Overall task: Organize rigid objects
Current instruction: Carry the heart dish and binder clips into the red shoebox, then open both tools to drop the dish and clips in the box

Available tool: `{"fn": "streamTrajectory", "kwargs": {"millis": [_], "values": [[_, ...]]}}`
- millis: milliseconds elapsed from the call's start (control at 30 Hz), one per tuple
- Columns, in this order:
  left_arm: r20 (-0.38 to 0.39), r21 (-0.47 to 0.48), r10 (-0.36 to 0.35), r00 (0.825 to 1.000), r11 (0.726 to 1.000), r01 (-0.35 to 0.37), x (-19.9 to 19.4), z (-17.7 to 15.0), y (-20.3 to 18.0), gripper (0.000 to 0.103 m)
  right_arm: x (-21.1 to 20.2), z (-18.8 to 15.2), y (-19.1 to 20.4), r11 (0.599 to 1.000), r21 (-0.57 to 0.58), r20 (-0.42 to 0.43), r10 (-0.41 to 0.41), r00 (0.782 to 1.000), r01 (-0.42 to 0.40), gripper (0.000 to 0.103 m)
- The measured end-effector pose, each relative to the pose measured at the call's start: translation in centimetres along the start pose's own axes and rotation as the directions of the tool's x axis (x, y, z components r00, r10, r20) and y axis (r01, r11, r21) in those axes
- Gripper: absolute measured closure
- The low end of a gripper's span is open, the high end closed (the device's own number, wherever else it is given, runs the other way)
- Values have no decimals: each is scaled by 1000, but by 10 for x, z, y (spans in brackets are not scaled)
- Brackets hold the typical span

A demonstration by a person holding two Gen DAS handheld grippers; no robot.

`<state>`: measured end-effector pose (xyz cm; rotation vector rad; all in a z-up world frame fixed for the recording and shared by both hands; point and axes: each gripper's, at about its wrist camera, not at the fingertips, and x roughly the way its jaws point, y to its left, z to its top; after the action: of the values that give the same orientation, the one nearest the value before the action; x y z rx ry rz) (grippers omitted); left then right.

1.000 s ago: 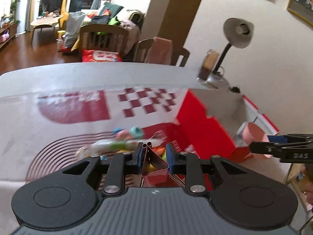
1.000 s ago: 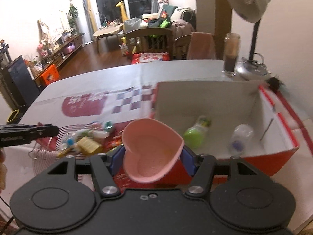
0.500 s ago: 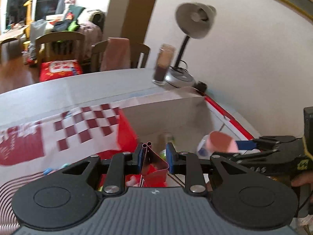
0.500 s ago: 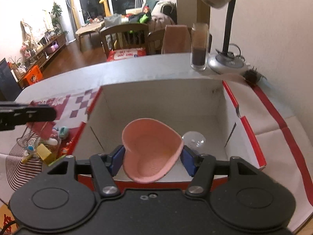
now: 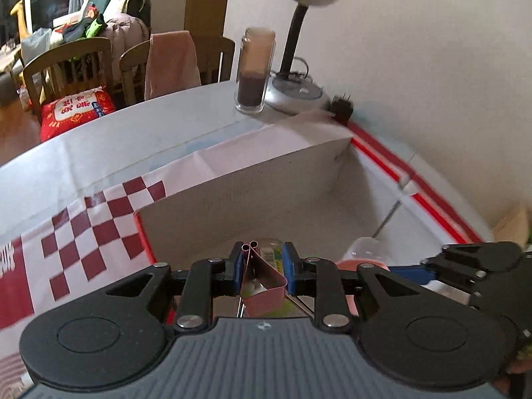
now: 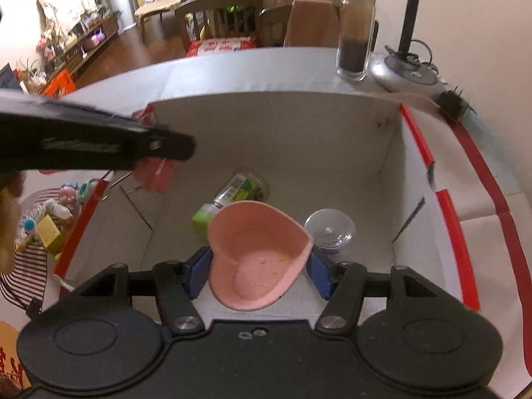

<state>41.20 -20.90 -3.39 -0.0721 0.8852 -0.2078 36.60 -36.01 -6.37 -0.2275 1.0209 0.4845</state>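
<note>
My left gripper (image 5: pixel 262 267) is shut on a thin pink metal cookie cutter (image 5: pixel 262 281), held over the left part of the open box (image 5: pixel 299 179). My right gripper (image 6: pixel 259 267) is shut on a pink heart-shaped dish (image 6: pixel 257 256) above the white floor of the box (image 6: pixel 359 153). Under the dish lie a green-capped bottle (image 6: pixel 232 196) and a clear round capsule (image 6: pixel 331 229). The left gripper (image 6: pixel 159 146) shows in the right wrist view as a dark blurred bar over the box's left wall. The right gripper (image 5: pixel 409 271) reaches in from the right in the left wrist view.
A glass jar (image 6: pixel 354 33) with dark contents and a desk lamp base (image 6: pixel 404 73) stand behind the box by the wall. Several small items (image 6: pixel 50 219) lie on a striped mat left of the box. Chairs (image 5: pixel 69 69) stand past the table's far edge.
The left gripper has swung right from the striped mat to over the box, still gripping the cookie cutter. The right gripper with the pink dish has moved forward and lower into the box.
</note>
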Motion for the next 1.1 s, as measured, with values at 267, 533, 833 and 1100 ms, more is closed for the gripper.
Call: {"fn": "streamTrajectory", "kwargs": {"millis": [267, 533, 833, 1100], "values": [[-83, 46, 67, 994, 997, -64, 48, 6, -7, 80, 23, 2, -2, 1000, -9, -62, 11, 998, -12, 42], [-158, 27, 87, 984, 996, -84, 72, 6, -4, 80, 42, 4, 0, 1000, -23, -107, 4, 994, -7, 42], [-191, 23, 98, 977, 995, -95, 78, 0, 0, 80, 43, 3, 6, 999, -46, -117, -28, 993, 22, 40], [-203, 18, 92, 975, 996, -91, 77, 0, -2, 80, 40, 3, 4, 999, -29, -125, -36, 991, 33, 36]]}}
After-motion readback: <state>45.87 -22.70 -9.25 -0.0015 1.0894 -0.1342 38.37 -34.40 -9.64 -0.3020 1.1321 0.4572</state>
